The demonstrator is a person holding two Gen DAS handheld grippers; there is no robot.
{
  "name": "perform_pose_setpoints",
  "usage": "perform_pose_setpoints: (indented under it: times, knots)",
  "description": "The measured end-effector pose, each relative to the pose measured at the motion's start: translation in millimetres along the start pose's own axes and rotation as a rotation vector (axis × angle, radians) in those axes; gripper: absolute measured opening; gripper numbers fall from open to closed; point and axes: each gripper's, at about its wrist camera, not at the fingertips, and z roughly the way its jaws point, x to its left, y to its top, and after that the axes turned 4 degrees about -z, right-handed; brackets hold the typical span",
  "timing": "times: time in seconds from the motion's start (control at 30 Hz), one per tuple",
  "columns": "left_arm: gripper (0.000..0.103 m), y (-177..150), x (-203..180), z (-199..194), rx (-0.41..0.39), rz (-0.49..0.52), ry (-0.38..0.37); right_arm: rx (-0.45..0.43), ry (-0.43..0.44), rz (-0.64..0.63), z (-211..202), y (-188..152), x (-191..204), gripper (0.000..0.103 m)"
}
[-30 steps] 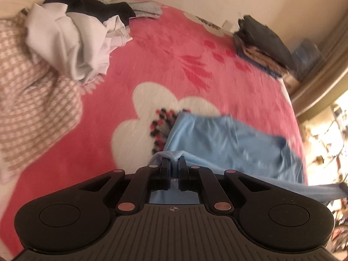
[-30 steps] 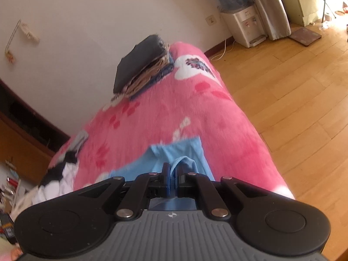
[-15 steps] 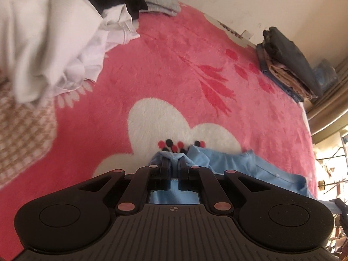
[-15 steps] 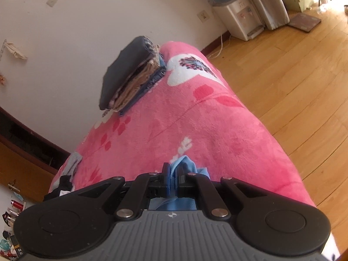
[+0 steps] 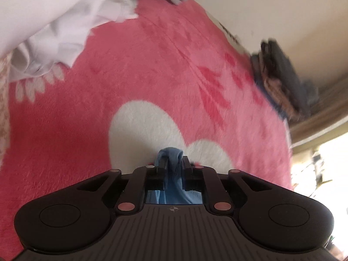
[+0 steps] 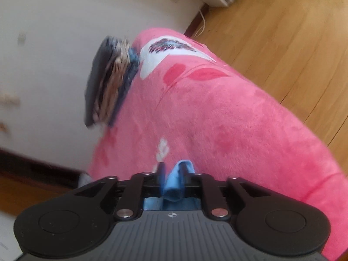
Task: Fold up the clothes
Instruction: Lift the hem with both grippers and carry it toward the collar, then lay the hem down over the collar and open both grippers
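While the pink floral blanket (image 5: pixel 152 82) fills most of both views, a heap of white clothes (image 5: pixel 54 21) lies far left and a stack of folded dark garments (image 6: pixel 111 80) sits at the far edge by the wall. Bunched, soft and creased, the light blue garment (image 5: pixel 171 169) is pinched near its edge by the left gripper (image 5: pixel 173 163) and by the right gripper (image 6: pixel 174 169), each narrowed onto a fold.

- A home bedroom.
- A bed under a pink flowered blanket (image 5: pixel 165 82).
- Loose white clothes (image 5: pixel 65 28) and a folded stack (image 6: pixel 111 80) on it.
- Wooden floor (image 6: pixel 289 34).
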Motion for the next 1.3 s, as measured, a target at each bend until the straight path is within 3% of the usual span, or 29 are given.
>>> perform_pose_setpoints:
  times: [0.03,0.07,0.1,0.17,0.23,0.43,0.53,0.57,0.6,0.73,0.8,0.9,0.97,1.0,1.1,1.17,1.23,1.3]
  knots:
    - [0.012,2,3,1,0.0,-0.034,-0.015,-0.014,0.035,0.05,-1,3,-7,0.032]
    - [0.012,3,5,2,-0.002,-0.06,-0.027,-0.033,0.059,0.097,-3,5,-13,0.047]
    - [0.014,3,6,3,-0.007,-0.079,-0.036,-0.052,0.084,0.143,-5,7,-19,0.051]
    - [0.023,1,5,2,-0.019,-0.095,-0.057,-0.09,0.132,0.233,-10,11,-30,0.052]
    - [0.028,-2,2,2,-0.031,-0.085,-0.06,-0.14,0.127,0.212,-22,8,-28,0.052]
    - [0.029,-3,1,-2,-0.038,-0.074,-0.048,0.1,0.052,-0.412,3,-74,65,0.046]
    - [0.029,-2,3,-7,-0.05,-0.08,-0.046,0.222,0.012,-0.723,15,-114,111,0.036]
    - [0.029,-2,4,-9,-0.055,-0.09,-0.048,0.264,-0.003,-0.823,20,-128,126,0.029]
    - [0.029,-2,6,-10,-0.059,-0.1,-0.05,0.321,-0.035,-0.875,37,-144,132,0.026]
    - [0.033,-2,12,-17,-0.089,-0.128,-0.052,0.343,-0.166,-1.03,84,-169,151,0.018]
    - [0.034,-2,15,-20,-0.096,-0.136,-0.049,0.258,-0.186,-0.994,95,-155,159,0.018]
    - [0.037,-3,18,-25,-0.104,-0.139,-0.048,0.128,-0.219,-0.788,103,-120,156,0.019]
    - [0.037,-3,19,-29,-0.104,-0.127,-0.051,0.093,-0.165,-0.66,93,-104,149,0.02]
    - [0.038,-4,19,-30,-0.101,-0.116,-0.047,0.098,-0.111,-0.636,83,-102,149,0.02]
    - [0.038,-7,15,-34,-0.092,-0.058,-0.019,0.222,-0.04,-0.678,71,-118,153,0.021]
    - [0.039,-13,12,-35,-0.085,-0.006,0.006,0.307,-0.056,-0.742,82,-134,156,0.021]
    - [0.039,-19,9,-36,-0.079,0.031,0.029,0.344,-0.125,-0.776,103,-142,153,0.02]
    - [0.039,-26,5,-37,-0.079,0.063,0.036,0.293,-0.167,-0.724,117,-132,147,0.016]
